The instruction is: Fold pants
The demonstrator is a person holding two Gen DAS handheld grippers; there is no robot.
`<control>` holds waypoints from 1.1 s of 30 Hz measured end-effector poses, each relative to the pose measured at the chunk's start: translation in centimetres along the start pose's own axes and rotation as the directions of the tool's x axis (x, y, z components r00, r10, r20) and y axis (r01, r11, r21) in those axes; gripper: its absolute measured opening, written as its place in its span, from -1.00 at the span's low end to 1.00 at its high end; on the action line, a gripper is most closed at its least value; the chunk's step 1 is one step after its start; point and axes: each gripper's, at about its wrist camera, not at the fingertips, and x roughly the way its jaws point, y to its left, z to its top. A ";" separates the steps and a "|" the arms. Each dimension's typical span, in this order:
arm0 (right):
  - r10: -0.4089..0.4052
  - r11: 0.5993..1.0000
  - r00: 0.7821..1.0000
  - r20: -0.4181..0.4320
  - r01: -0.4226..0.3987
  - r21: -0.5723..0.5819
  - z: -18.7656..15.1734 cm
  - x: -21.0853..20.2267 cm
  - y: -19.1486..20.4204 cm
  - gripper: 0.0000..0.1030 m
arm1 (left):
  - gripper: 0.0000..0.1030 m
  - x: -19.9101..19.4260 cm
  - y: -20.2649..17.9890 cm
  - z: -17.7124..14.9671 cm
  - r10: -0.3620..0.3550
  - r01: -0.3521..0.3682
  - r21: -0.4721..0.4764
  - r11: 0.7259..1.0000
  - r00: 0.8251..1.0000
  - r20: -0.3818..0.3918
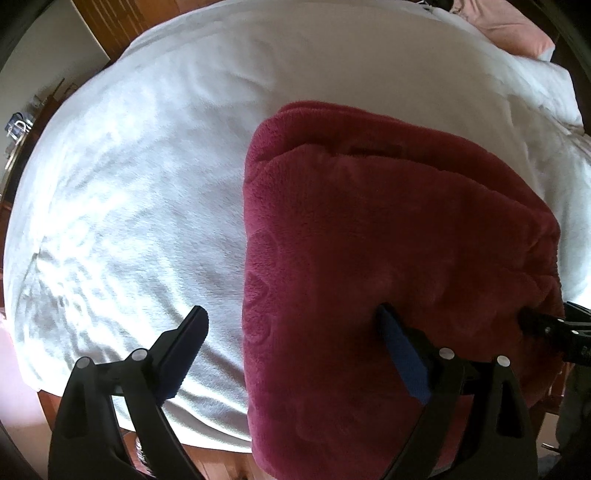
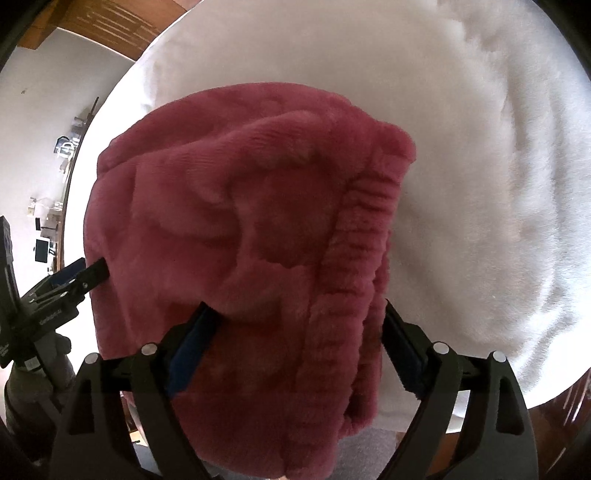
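- Two grippers work at the near edge of a bed (image 1: 122, 177) covered by a white fleece blanket (image 2: 498, 192); the dark red plush pants (image 1: 388, 229) lie folded in layers on that blanket, their near end hanging over the bed's edge.
- The left gripper (image 1: 291, 325) stands wide apart; one blue-padded finger hovers above bare white blanket, the other presses into the pants' surface; nothing sits clamped between them.
- The right gripper (image 2: 299, 317) is also spread wide, its two fingers straddling the pants' ribbed waistband (image 2: 354, 266); the fabric bulges between them; whether the pads truly pinch the cloth cannot be told.
- In the left wrist view the right gripper's tip meets the pants' right side; in the right wrist view the left gripper touches the pants' left edge.
- A pink pillow (image 1: 517, 33) rests at the bed's far corner; wooden flooring (image 1: 110, 22) shows beyond; a cluttered shelf (image 2: 55, 206) stands along the white wall.
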 end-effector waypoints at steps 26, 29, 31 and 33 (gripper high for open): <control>0.102 0.992 0.991 -0.088 -0.095 0.082 0.9 3.3 -2.7 0.87 | 0.91 6.0 6.6 0.9 -0.439 0.412 -0.210 0.887 0.892 -0.106; 0.127 0.988 0.988 -0.094 -0.117 0.100 0.8 3.7 -2.9 0.87 | 0.91 6.7 7.0 1.2 -0.478 0.443 -0.238 0.864 0.871 -0.113; 0.144 0.985 0.985 -0.097 -0.133 0.111 0.9 4.0 -3.2 0.87 | 0.91 7.1 7.5 1.4 -0.517 0.473 -0.270 0.838 0.848 -0.118; 0.161 0.981 0.982 -0.100 -0.149 0.121 0.8 4.2 -3.3 0.87 | 0.91 7.5 7.4 1.3 -0.555 0.499 -0.310 0.809 0.823 -0.121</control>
